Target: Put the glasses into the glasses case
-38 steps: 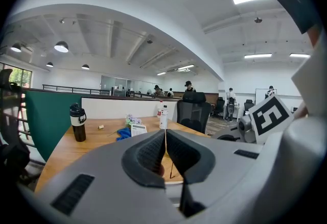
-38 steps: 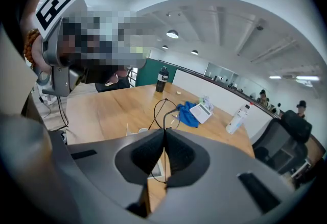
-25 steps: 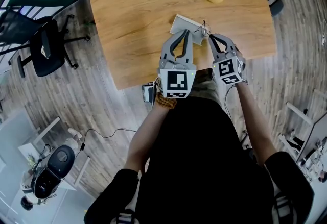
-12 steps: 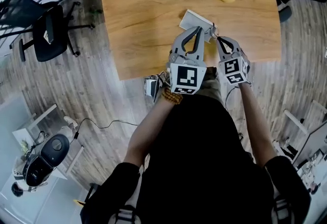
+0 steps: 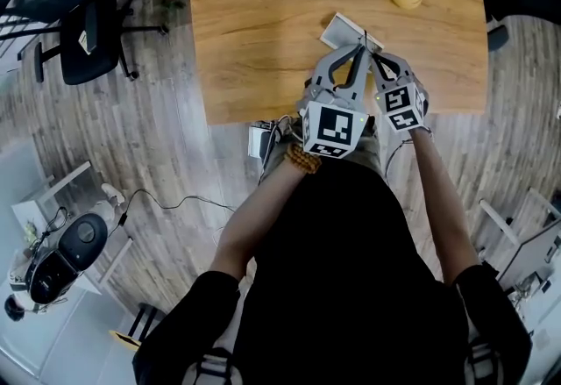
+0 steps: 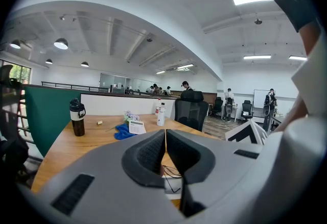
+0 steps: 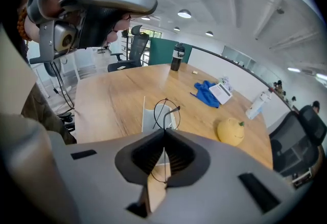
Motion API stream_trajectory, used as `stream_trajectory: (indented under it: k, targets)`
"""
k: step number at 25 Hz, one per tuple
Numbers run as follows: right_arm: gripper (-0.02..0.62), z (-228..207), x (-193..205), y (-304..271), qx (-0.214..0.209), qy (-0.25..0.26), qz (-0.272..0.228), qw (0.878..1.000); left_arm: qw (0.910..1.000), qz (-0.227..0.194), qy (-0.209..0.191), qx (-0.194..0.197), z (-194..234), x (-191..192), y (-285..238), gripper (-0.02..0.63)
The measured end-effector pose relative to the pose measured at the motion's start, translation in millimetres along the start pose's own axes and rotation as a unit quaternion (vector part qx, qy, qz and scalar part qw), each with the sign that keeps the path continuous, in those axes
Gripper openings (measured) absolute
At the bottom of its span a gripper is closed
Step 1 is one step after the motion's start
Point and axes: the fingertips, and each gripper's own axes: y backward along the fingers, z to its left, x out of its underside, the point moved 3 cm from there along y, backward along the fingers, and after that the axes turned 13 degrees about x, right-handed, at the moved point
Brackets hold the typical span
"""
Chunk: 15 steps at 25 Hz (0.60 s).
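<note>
My right gripper (image 7: pixel 164 131) is shut on thin black wire glasses (image 7: pixel 171 112). It holds them just above the open white glasses case (image 7: pixel 151 116), which lies on the wooden table (image 5: pixel 263 24). In the head view the case (image 5: pixel 344 27) sits just beyond both grippers' tips. My left gripper (image 6: pixel 165 132) is shut, its tips meeting with nothing visible between them. It hovers close to the left of the right gripper (image 5: pixel 375 59), and the glasses (image 6: pixel 172 171) and case (image 6: pixel 173 187) show below its jaws.
A yellow lemon-shaped object (image 7: pixel 231 131) lies to the right of the case. Farther back are a blue cloth (image 7: pixel 207 93), a small booklet (image 7: pixel 223 91) and a dark bottle (image 7: pixel 178 57). The table's near edge is right under my hands. A black office chair (image 5: pixel 83 41) stands at the left.
My right gripper has sunk toward the case with the glasses and now sits closer to the left gripper. The left gripper has held its place.
</note>
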Motion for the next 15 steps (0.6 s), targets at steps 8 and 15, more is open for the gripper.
stream_trajectory:
  k: [8,15]
  targets:
    - [0.015,18,-5,-28,-0.034,0.024,0.012,0.999,0.9994,0.003,0.015,-0.032,20,5,16,0.023]
    - [0.015,33,-4,-52,-0.063,0.045,0.026,0.997,0.9987,0.008,0.020,-0.046,28,7,29,0.023]
